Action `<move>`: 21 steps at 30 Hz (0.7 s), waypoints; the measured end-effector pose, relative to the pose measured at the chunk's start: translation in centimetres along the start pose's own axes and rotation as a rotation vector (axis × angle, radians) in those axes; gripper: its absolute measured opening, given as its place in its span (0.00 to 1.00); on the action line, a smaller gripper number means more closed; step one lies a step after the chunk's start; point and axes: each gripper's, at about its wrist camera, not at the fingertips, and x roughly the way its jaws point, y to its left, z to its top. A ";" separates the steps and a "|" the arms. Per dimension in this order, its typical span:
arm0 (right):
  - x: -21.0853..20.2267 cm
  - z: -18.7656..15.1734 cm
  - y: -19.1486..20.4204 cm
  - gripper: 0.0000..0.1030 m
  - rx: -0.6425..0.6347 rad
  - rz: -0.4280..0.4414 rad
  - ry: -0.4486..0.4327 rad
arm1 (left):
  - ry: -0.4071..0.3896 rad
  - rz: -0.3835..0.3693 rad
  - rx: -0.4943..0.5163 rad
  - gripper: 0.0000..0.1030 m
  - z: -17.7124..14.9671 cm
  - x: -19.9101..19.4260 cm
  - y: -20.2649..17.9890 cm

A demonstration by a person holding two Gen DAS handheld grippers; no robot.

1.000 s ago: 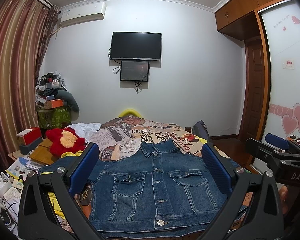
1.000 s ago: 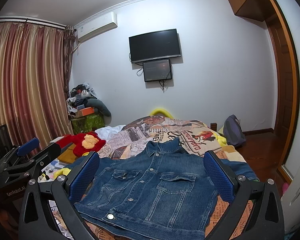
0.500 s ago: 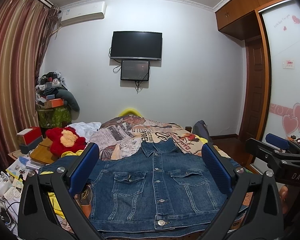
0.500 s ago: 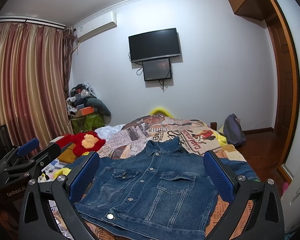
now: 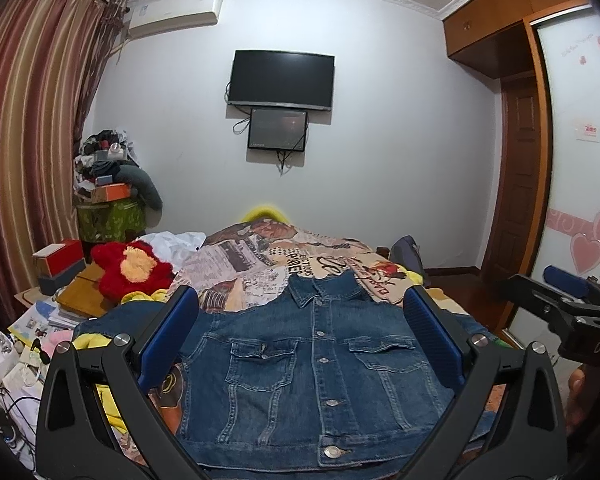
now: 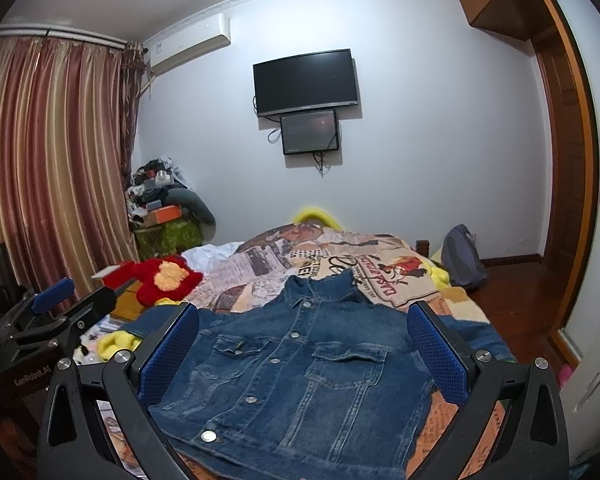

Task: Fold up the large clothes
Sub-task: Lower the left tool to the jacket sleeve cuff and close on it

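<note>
A bedroom, a bed under a newsprint-patterned cover: the denim jacket lies front up and buttoned at 6 o'clock in both wrist views, collar toward 12, sleeves spread to 9 and 3. I judge no fold made yet; everything is left to do. My left gripper and right gripper hover over it, jaws wide apart, holding nothing. A red plush toy sits at 9 o'clock; a television hangs on the wall at 12.
</note>
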 end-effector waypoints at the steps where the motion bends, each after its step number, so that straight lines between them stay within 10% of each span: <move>1: 0.4 0.2 0.0 1.00 -0.010 -0.007 0.000 | 0.007 0.004 -0.003 1.00 -0.1 0.5 0.3; 21: 21.1 2.0 -1.6 1.00 -0.080 -0.003 0.243 | 0.269 0.295 -0.134 1.00 -1.1 19.1 13.7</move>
